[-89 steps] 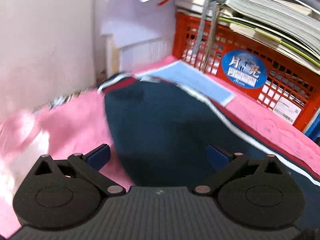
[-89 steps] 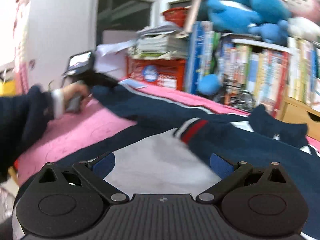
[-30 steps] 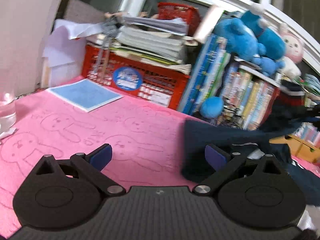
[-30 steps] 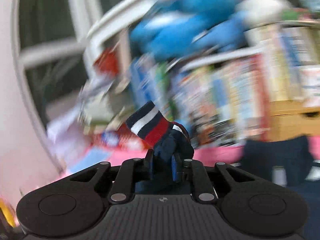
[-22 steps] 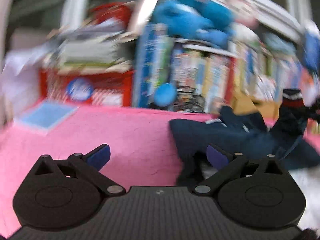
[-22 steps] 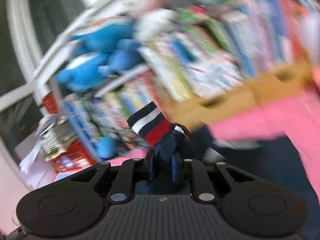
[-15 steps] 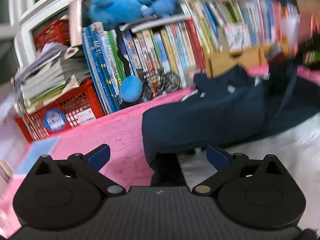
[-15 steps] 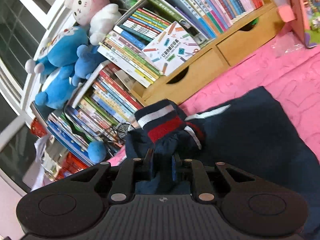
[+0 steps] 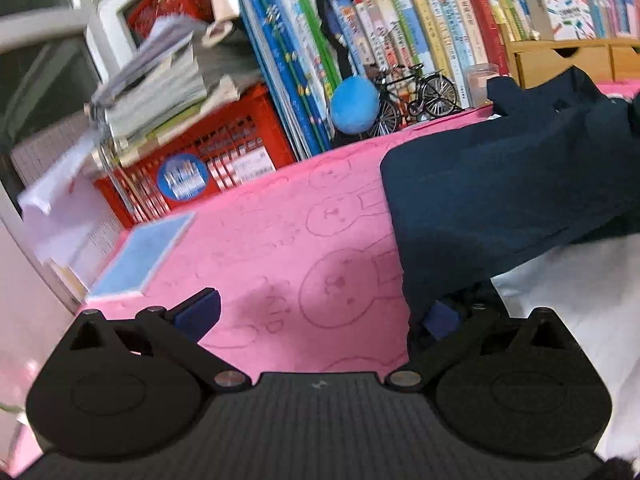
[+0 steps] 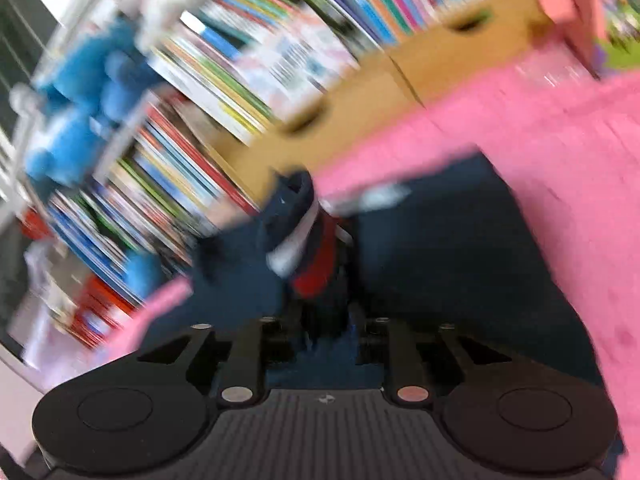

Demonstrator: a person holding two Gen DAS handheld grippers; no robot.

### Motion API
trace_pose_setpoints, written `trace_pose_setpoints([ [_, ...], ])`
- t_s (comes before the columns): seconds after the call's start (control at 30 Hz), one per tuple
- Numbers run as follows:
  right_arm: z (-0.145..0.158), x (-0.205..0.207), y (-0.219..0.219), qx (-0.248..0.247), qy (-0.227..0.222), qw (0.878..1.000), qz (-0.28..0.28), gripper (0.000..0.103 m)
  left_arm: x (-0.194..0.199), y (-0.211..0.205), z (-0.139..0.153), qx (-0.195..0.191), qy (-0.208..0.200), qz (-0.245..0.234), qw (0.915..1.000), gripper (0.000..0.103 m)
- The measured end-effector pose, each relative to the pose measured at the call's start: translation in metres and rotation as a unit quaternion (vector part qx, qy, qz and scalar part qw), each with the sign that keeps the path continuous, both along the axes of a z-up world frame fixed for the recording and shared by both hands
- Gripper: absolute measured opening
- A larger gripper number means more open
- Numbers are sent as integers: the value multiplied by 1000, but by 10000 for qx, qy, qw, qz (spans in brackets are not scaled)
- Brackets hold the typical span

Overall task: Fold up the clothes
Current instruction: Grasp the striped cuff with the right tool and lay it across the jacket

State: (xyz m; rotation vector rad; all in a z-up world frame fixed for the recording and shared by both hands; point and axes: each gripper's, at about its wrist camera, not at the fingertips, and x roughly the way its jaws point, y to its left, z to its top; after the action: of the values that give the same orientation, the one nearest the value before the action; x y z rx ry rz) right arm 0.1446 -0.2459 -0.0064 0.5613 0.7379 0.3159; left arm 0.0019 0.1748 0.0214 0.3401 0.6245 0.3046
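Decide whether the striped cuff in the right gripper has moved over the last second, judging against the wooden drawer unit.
Yes. The striped cuff, clamped in the right gripper, came down from bookshelf height to below the wooden drawer unit, onto the navy garment.

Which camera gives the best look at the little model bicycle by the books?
The left wrist view: the model bicycle stands sharp in front of the books, next to a blue ball. The right wrist view is motion-blurred, and no bicycle can be made out there.
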Motion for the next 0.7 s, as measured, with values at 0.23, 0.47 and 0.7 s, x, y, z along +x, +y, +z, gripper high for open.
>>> trace_pose_setpoints([
  [0.23, 28, -33, 0, -1521, -488, 9872, -37, 96, -19, -8, 20, 272, -65, -256, 9993, 103],
  [0.47, 46, -62, 0, -2644, -1340, 9538, -485, 86, 7, -36, 53, -275, -560, -718, 9955, 103],
  [0.7, 37, -43, 81, -2663, -1628, 9468, 778, 68, 30, -32, 39, -406, -369, -551, 9970, 102],
])
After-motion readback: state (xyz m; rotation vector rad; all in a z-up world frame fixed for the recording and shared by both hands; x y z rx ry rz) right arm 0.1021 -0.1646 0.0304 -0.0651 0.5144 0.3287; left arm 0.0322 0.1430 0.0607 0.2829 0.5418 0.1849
